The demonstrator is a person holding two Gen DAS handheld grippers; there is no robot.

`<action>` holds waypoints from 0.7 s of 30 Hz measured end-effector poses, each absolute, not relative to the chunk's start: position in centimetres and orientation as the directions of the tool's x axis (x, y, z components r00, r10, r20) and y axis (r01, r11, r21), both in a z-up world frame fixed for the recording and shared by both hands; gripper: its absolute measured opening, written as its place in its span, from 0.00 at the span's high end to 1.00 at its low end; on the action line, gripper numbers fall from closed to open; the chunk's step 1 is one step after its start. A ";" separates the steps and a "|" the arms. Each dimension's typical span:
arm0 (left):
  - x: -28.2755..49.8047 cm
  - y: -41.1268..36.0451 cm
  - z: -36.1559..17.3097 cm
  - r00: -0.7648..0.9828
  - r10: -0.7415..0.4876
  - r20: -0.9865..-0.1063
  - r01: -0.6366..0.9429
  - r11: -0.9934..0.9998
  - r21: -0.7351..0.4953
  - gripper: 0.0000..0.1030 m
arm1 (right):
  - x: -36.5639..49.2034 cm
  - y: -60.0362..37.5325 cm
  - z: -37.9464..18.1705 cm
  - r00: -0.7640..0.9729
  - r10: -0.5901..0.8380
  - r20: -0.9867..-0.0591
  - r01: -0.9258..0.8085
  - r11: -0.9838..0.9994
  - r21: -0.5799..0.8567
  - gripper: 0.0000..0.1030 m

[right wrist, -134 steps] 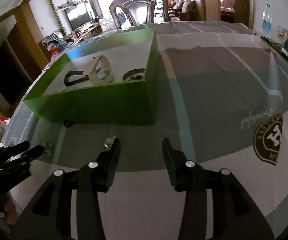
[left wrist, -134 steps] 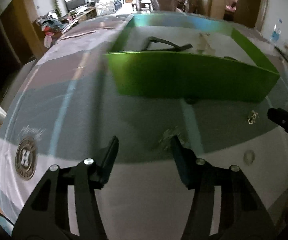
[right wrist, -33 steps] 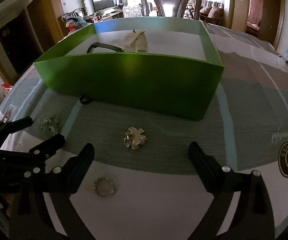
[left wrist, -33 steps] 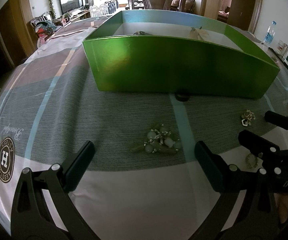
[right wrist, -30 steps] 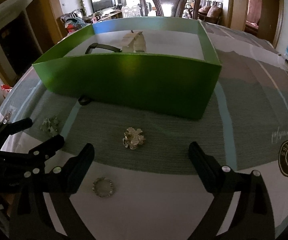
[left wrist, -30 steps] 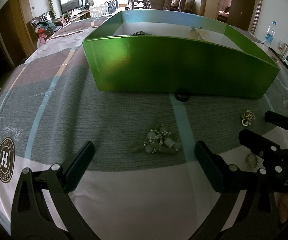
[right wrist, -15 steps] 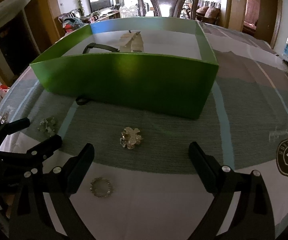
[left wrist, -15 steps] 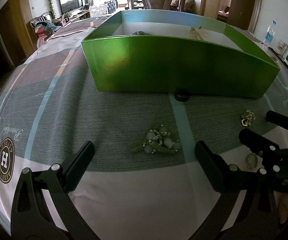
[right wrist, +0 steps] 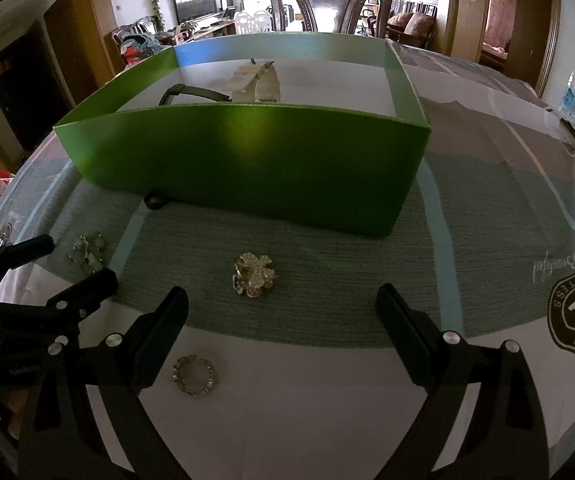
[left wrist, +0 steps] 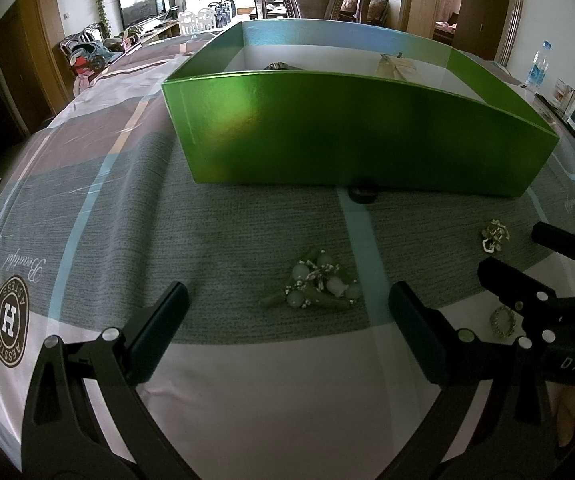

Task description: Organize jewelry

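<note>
- The green bead brooch (left wrist: 316, 286) lies flat on the grey band of the tablecloth (left wrist: 87, 208), just ahead of the left gripper (left wrist: 287, 312) and between the lines of its 2 fingers, touching neither.
- The left gripper is spread wide and holds nothing.
- The gold flower brooch (right wrist: 254, 275) lies just ahead of the right gripper (right wrist: 281, 312), slightly toward its left finger, clear of both.
- The right gripper is also spread wide and empty.
- A small beaded ring (right wrist: 194, 374) rests on the white part of the cloth, just beside the inner face of the right gripper's left finger (right wrist: 159, 336); contact cannot be told.
- A small black ring (left wrist: 362, 193) sits well ahead of the left gripper, against the foot of the green box (left wrist: 359, 136).
- The green box stands open-topped, well ahead of both grippers; inside it are a dark strap-like piece (right wrist: 191, 94) and a pale beige piece (right wrist: 257, 80), side by side.
- In the right wrist view the left gripper shows at the far left, beside the right gripper.
- Beyond the box stands a dark carved chair (right wrist: 329, 4).
- A water bottle (right wrist: 572, 90) stands far off to the right of the right gripper.
</note>
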State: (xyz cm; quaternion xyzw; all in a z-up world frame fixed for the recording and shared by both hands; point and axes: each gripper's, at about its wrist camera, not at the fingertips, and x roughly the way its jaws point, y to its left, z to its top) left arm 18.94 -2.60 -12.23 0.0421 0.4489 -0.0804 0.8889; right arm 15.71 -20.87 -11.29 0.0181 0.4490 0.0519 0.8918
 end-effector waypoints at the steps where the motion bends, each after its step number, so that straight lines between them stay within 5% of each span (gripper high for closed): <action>1: 18.9 -2.6 -12.2 0.584 -0.105 -0.805 0.181 0.984 0.003 0.03 | 15.7 -20.9 -11.3 0.591 0.108 -0.799 -0.076 0.994 0.078 0.10; 21: 18.9 -2.6 -12.2 0.584 -0.105 -0.805 0.181 0.984 0.003 0.03 | 15.6 -21.2 -11.3 0.593 0.093 -0.799 -0.063 0.996 0.070 0.08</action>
